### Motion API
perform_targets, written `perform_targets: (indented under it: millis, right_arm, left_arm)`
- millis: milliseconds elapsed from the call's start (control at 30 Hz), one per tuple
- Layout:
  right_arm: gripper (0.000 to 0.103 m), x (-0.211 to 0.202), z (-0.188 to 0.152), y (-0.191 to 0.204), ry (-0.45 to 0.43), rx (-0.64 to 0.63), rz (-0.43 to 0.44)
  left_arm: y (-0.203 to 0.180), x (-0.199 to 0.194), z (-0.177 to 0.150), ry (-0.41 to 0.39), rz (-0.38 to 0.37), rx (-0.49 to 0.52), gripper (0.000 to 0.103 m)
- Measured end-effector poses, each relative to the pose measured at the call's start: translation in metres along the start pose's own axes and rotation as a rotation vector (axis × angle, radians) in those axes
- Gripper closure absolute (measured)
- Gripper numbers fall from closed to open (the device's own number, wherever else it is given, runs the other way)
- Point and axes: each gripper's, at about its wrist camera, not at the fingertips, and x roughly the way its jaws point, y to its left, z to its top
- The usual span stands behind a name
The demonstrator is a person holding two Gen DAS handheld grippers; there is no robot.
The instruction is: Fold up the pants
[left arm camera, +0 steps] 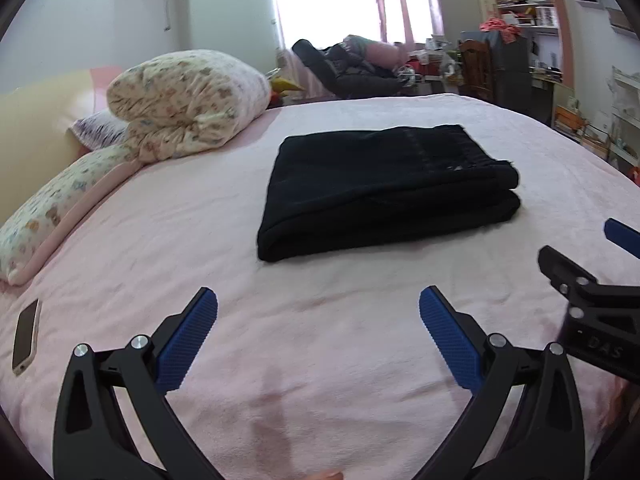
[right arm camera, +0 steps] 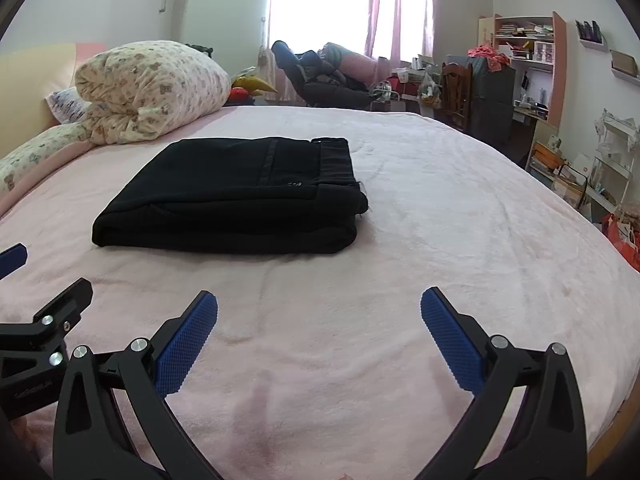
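The black pants [left arm camera: 384, 188] lie folded into a thick rectangle on the pink bed cover [left arm camera: 320, 352], waistband on top at the right. They also show in the right wrist view [right arm camera: 236, 196]. My left gripper [left arm camera: 318, 300] is open and empty, above the bed and short of the near edge of the pants. My right gripper [right arm camera: 319, 300] is open and empty, also back from the pants. Each gripper's side shows at the edge of the other's view.
A rolled floral quilt [left arm camera: 188, 100] and pillows [left arm camera: 52, 208] sit at the bed's left. A phone [left arm camera: 26, 336] lies on the cover at the near left. Shelves [right arm camera: 528, 52], a chair [right arm camera: 456, 88] and clutter stand beyond the bed at right.
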Motion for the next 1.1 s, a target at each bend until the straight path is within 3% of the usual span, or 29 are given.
perform_targets:
  millis: [300,600,933,1100]
  right_arm:
    - [0.001,-0.008,-0.002,0.027,-0.050,-0.141,0.026]
    - [0.001,-0.010,0.022,0.025,-0.107,-0.112,0.031]
    - [0.001,0.014,0.025,0.031,-0.074,-0.104,0.022]
    - [0.001,0.024,0.017,0.040,-0.015,-0.146,0.023]
  left_arm:
    - [0.018,-0.007,-0.001,-0.025,0.014,-0.062,0.002]
    - [0.026,0.004,0.018,-0.041,0.060,-0.061,0.002]
    - [0.031,0.023,0.026,-0.006,0.068,-0.086,0.002]
    - [0.027,0.040,0.019,0.079,0.079,-0.071,0.002]
